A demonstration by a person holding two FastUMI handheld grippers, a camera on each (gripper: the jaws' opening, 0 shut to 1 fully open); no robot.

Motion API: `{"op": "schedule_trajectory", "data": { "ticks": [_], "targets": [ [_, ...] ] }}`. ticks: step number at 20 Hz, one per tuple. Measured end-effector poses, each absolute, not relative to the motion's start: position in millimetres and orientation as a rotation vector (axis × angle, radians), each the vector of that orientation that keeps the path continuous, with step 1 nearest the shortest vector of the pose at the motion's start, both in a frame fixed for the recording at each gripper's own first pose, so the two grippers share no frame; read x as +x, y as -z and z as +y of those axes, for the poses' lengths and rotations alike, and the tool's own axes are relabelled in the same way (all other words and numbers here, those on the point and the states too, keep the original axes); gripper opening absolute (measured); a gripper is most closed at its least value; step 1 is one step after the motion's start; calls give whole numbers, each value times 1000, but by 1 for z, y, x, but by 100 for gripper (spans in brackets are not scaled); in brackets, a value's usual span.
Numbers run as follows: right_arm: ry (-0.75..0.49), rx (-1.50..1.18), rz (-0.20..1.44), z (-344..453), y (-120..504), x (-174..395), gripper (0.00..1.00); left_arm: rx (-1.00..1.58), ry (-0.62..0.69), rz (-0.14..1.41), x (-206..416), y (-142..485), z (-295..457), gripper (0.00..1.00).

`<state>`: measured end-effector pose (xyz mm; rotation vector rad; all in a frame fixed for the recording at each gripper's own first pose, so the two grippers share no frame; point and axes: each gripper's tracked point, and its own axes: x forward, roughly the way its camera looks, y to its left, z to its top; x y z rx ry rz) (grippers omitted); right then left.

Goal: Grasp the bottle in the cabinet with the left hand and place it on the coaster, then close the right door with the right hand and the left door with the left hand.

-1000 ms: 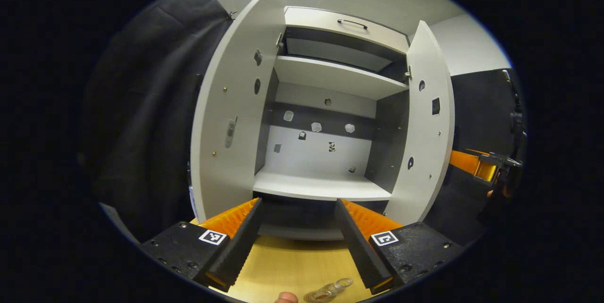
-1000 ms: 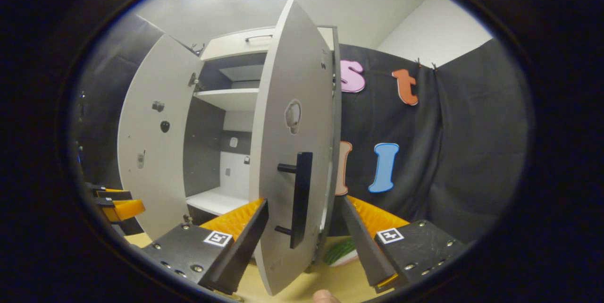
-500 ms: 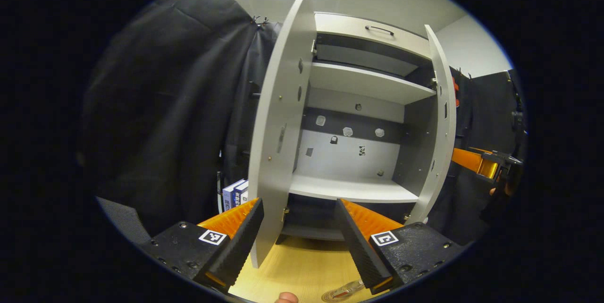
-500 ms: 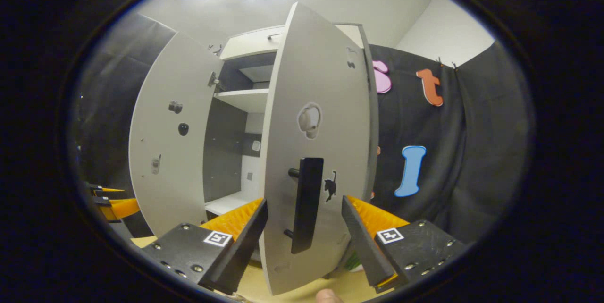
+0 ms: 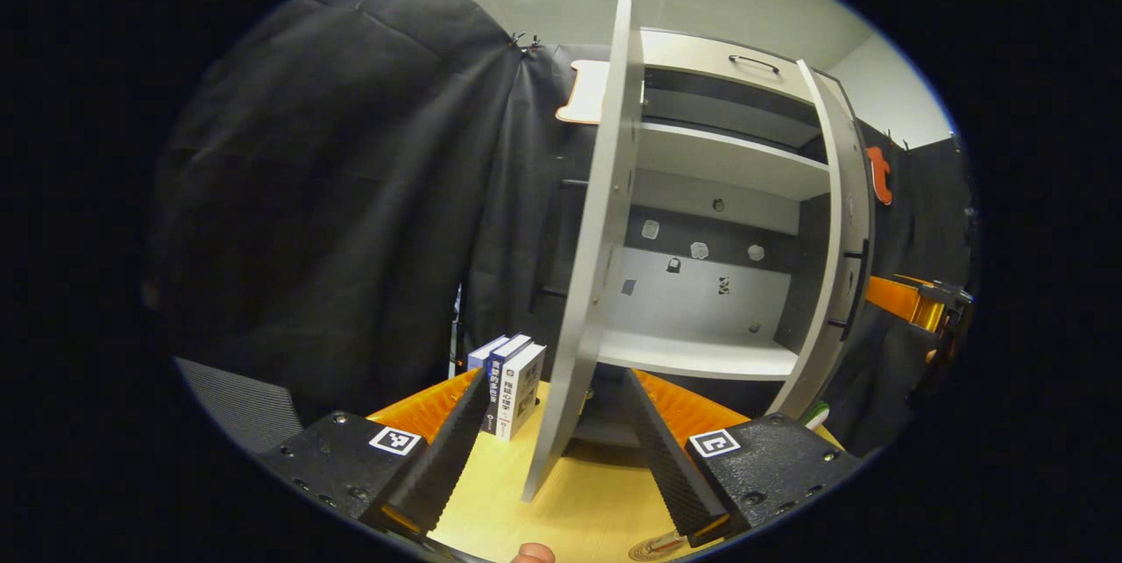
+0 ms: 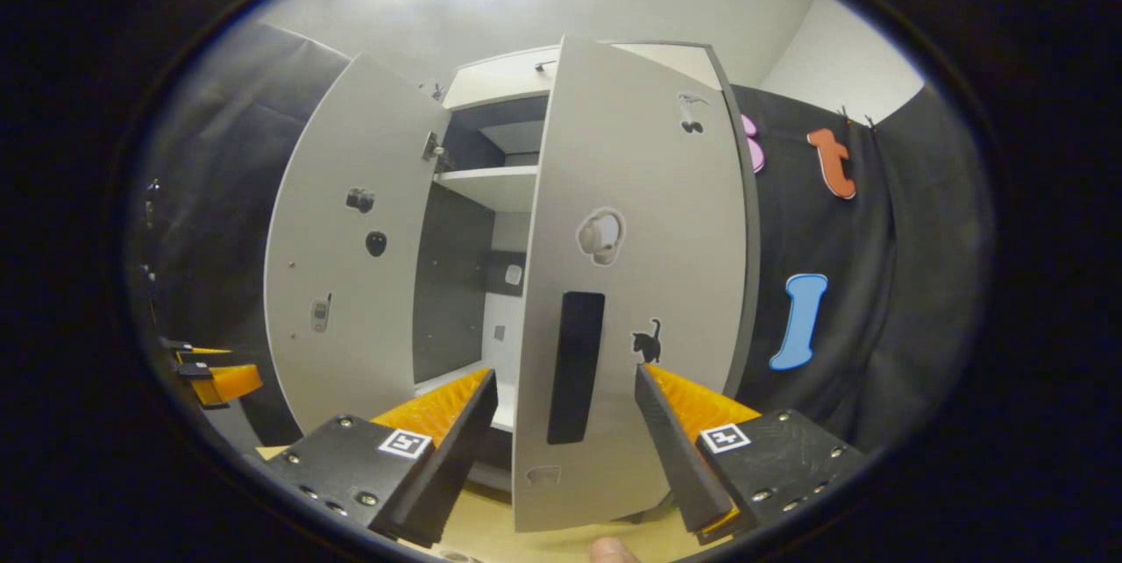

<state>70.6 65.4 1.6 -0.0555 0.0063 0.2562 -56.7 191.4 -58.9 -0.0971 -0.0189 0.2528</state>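
The white cabinet [image 5: 701, 357] stands with both doors ajar and bare shelves. In the left gripper view its left door [image 5: 596, 265] is edge-on, its lower edge between the fingers of my open left gripper [image 5: 554, 381]. A round coaster [image 5: 650, 551] with a bit of the bottle on it peeks out at the bottom edge. In the right gripper view the right door [image 6: 640, 221] faces me, partly swung in. Its black handle [image 6: 574, 366] lies between the fingers of my open right gripper [image 6: 565, 381], which do not press on it. The left door [image 6: 351, 265] stands wide.
Several upright books [image 5: 513, 374] stand on the wooden table [image 5: 570, 502] left of the cabinet. A small green and white object [image 5: 815, 414] lies by the right door's foot. The other gripper [image 5: 912, 300] shows far right, and the left one [image 6: 210, 374] far left.
The right door has swung further toward shut, with the right gripper following its handle. The left gripper has moved left, so the left door now shows edge-on and the books have come into view.
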Motion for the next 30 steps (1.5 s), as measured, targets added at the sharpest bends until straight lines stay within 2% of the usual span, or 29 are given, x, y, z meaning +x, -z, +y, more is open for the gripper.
{"op": "schedule_trajectory", "data": {
  "ticks": [1,2,5,6,7,8,10,11,14,15,17,20,21,22,24,25,26,27,29,30],
  "targets": [
    [-257,-57,9,68,0,70,92,-99,-263,-19,-57,59,198,95],
    [-255,-58,11,70,0,71,95,-101,-272,-19,-57,61,204,95],
    [-245,-60,16,76,2,71,95,-111,-290,-13,-53,64,221,95],
    [-241,-59,15,78,2,71,92,-115,-290,-9,-53,66,226,95],
    [-236,-58,15,81,3,72,95,-119,-288,-6,-51,68,230,96],
    [-231,-56,14,83,3,71,92,-123,-285,-1,-47,70,234,96],
    [-223,-55,14,89,5,73,95,-128,-277,13,-41,74,240,96],
    [-218,-56,14,91,6,72,92,-130,-270,19,-38,77,242,95],
    [-197,-57,13,96,8,72,92,-130,-242,35,-30,82,246,96],
    [-190,-56,13,96,10,73,95,-128,-231,38,-26,83,247,95],
    [-173,-55,14,98,11,73,92,-122,-209,40,-18,83,246,95],
    [-154,-52,16,98,13,76,99,-114,-184,46,-12,84,246,95],
    [-150,-53,18,98,15,75,99,-108,-182,47,-12,84,247,95],
    [-146,-54,18,98,15,76,92,-108,-171,51,-12,85,246,95],
    [-143,-57,17,97,15,78,95,-120,-147,58,-8,86,242,95],
    [-141,-58,17,96,16,77,95,-128,-141,59,-7,87,240,100],
    [-140,-58,18,96,16,79,99,-131,-135,58,-6,86,238,95],
    [-140,-57,17,95,16,79,95,-132,-130,60,-5,87,235,95],
    [-142,-54,20,94,17,79,95,-130,-114,59,-3,87,228,95],
    [-144,-55,21,93,17,79,95,-130,-103,61,-2,87,222,100]
  ]
}}
